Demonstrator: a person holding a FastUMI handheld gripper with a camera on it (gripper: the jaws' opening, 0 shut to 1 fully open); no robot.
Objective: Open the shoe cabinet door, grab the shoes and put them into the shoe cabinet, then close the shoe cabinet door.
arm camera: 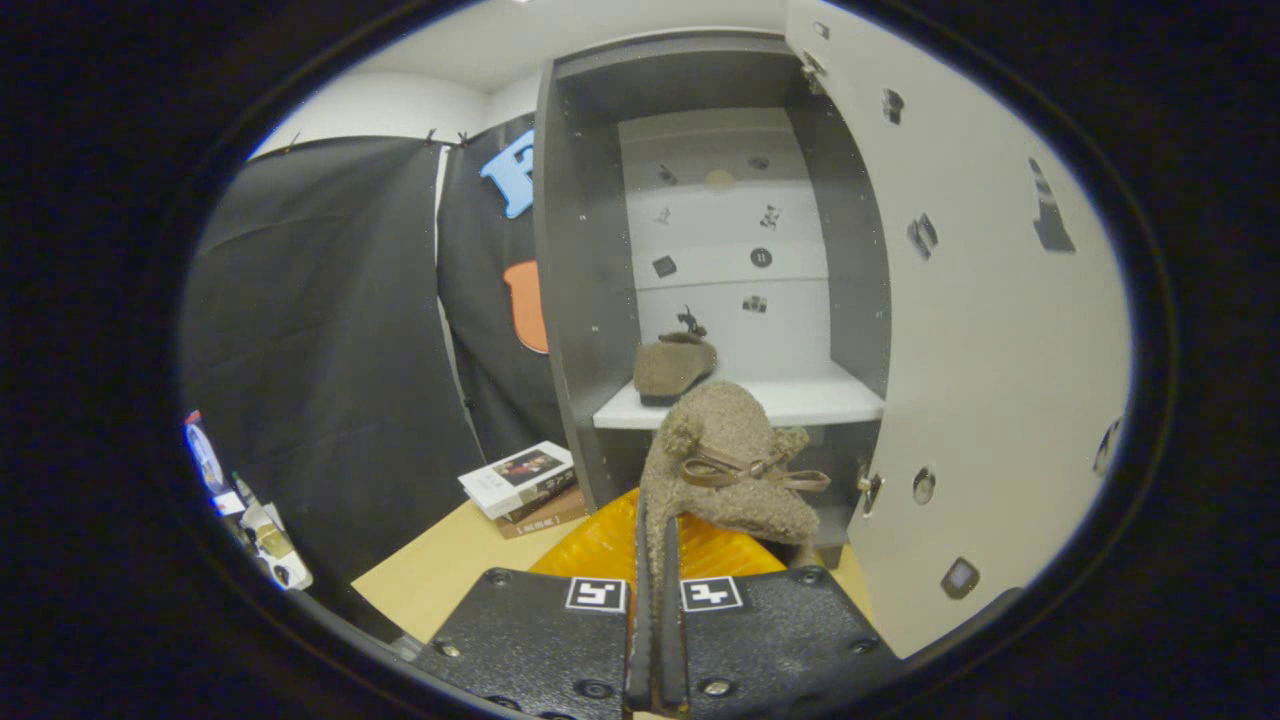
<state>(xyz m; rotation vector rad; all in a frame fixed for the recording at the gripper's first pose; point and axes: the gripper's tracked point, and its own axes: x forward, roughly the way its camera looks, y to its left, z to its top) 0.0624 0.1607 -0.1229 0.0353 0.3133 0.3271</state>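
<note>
My gripper (657,560) is shut on the rim of a fuzzy brown shoe (735,460) with a brown bow, which hangs in the air just ahead of the fingers. Beyond it stands the dark grey shoe cabinet (585,260), its white door (990,320) swung open to the right. On the cabinet's white shelf (800,400) lies the matching brown shoe (672,366), toward the shelf's left side. The held shoe is in front of and slightly below the shelf edge.
An orange mat (610,545) lies on the light wooden floor (450,570) under the held shoe. A stack of books (520,480) rests on the floor left of the cabinet. Small items (260,530) lie at the foot of the black cloth wall at far left.
</note>
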